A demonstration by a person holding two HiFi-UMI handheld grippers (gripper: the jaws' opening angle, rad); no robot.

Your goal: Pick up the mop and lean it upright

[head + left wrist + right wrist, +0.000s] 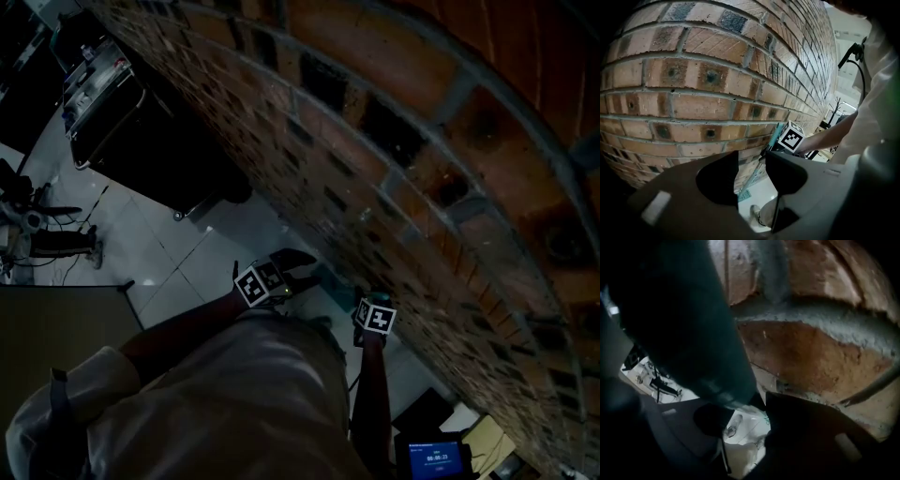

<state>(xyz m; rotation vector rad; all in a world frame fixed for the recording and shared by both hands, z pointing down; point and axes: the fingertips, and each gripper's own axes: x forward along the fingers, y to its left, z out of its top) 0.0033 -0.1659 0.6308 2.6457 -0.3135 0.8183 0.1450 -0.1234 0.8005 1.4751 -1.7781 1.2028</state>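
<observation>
- The right gripper point(751, 404) has its jaws spread. The teal mop handle point(693, 324) fills the upper left of the right gripper view and runs down into the gap beside the left jaw. The right jaw stands clear of it, so the pads do not pinch it.
- The left gripper point(752, 158) is also parted, about halfway, and grips nothing. Only floor, the mop and the person's shoe point(754, 213) show through its gap.
- In the head view both grippers sit side by side just past the person's pale shirt point(234, 394), each topped by its marker cube. The left one is a little further from the wall.
- Seen from the left gripper, the mop slants up from the pale tiled floor point(178, 253) at the wall's foot to the right gripper. It stands steeply, close along the brick wall point(693, 93).
- A small lit screen point(433, 459) glows near the person's right arm.
- Further out across the tiles stand a dark wheeled cabinet point(141, 141) and a tripod stand with cables point(37, 230).
</observation>
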